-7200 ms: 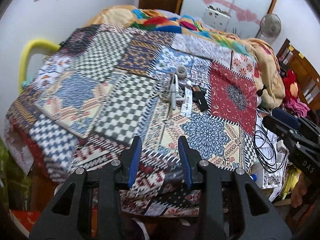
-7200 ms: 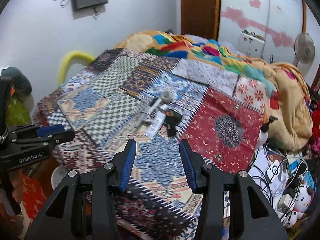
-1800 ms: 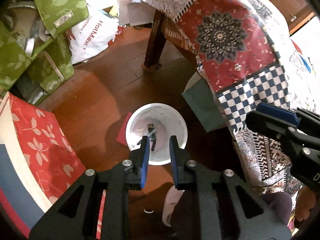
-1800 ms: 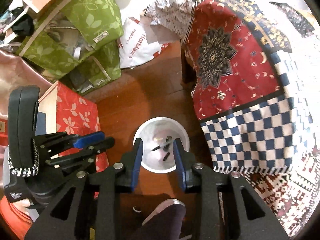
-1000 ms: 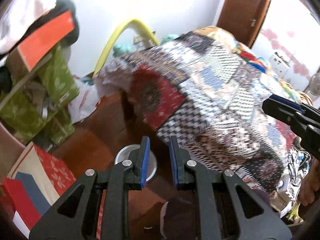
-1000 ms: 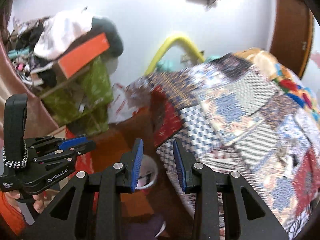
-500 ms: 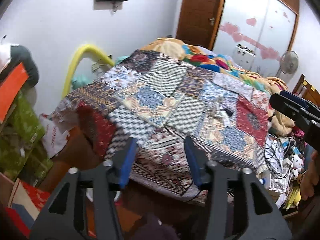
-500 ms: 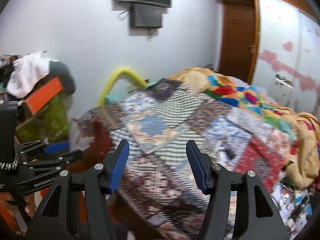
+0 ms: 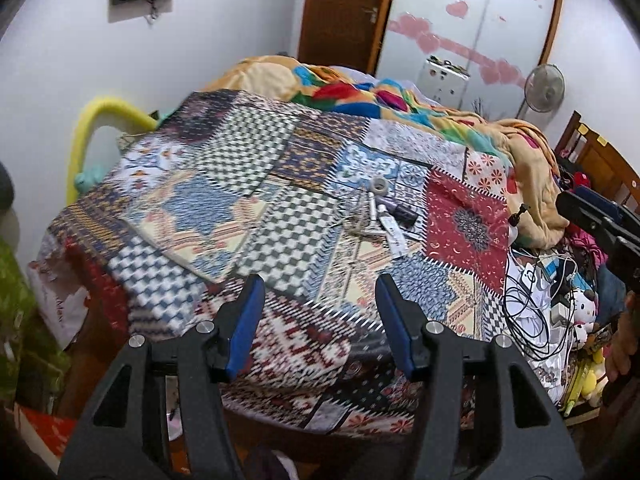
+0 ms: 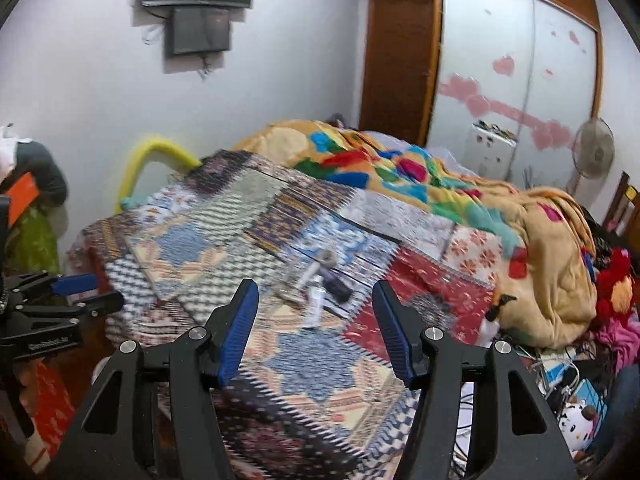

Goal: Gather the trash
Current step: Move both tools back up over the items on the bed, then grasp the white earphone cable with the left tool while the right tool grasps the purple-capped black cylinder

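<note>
Left wrist view, white tube (image 9: 391, 229) lying flat, long axis up-left to down-right

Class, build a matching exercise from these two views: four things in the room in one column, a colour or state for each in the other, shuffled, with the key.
Things
1. left gripper
2. foam tube
3. standing fan
4. roll of tape

Descriptions
A. yellow, arched beside the bed
B. lying on the patchwork cloth
C. jaws open, nothing between them
D. upright by the white wardrobe

Pairs: 1-C, 2-A, 3-D, 4-B
</note>
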Available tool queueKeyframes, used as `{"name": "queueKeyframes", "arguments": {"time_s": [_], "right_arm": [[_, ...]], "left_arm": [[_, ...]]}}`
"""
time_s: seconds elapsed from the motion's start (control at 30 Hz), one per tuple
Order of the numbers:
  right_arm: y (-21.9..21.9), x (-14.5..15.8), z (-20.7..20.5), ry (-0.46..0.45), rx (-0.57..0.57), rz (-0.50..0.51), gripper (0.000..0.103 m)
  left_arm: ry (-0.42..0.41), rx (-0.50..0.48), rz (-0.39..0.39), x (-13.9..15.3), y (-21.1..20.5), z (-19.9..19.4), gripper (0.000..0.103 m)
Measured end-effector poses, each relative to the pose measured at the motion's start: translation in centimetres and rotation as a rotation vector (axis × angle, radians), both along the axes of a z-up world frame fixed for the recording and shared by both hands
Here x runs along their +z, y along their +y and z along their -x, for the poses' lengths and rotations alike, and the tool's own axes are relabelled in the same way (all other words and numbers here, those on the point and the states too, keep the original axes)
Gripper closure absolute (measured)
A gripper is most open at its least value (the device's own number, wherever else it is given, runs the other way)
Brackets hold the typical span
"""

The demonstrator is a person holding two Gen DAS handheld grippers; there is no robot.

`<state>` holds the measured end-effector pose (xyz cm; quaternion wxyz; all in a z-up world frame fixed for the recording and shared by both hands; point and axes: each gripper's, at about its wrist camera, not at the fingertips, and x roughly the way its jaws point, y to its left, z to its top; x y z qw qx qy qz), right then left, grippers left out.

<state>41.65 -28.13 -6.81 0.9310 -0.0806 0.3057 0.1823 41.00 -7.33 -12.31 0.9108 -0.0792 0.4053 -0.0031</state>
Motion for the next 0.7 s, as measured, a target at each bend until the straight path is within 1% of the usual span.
{"name": "queueKeyframes", "arguments": {"time_s": [0.1,0.13,0.2,0.23,0.27,0.33,0.5,0.7], "right_arm": [[-1.4,-1.3,-2.3,0.013,-0.047,0.014,0.048],[-1.8,-1.8,-2.8,0.020,-0.052,0.016,0.048],[-2.3,-3.2,-4.9,0.060,-0.061,0.018,0.047],[-2.3,-3.6,-5.5,0.074,-0.063,0.016,0.044],[-2.5,-4.7,-6.7,0.102,-0.067,0.011,0.037],[-2.5,-5.9,-8.1,0.134,-0.071,0.002,0.030],[-1.8,-9.9,-12.3,0.191,-0.068,0.016,0.029],[0.1,-13.9,-16.4,0.257,0.003,0.019,0.029]], "left_arm": [[0.023,-0.014,0.023,-1.6,-0.9,-2.9,0.046],[0.033,-0.015,0.028,-2.1,-1.0,-3.7,0.044],[0.057,-0.017,0.029,-3.3,-1.2,-5.6,0.042],[0.066,-0.017,0.025,-3.9,-1.4,-6.4,0.042],[0.077,-0.020,0.022,-4.5,-1.4,-7.3,0.042],[0.099,-0.027,0.018,-5.9,-1.6,-9.2,0.042],[0.135,-0.043,0.002,-8.8,-1.7,-13.4,0.042],[0.152,-0.087,0.013,-11.3,-2.3,-17.6,0.042]]}}
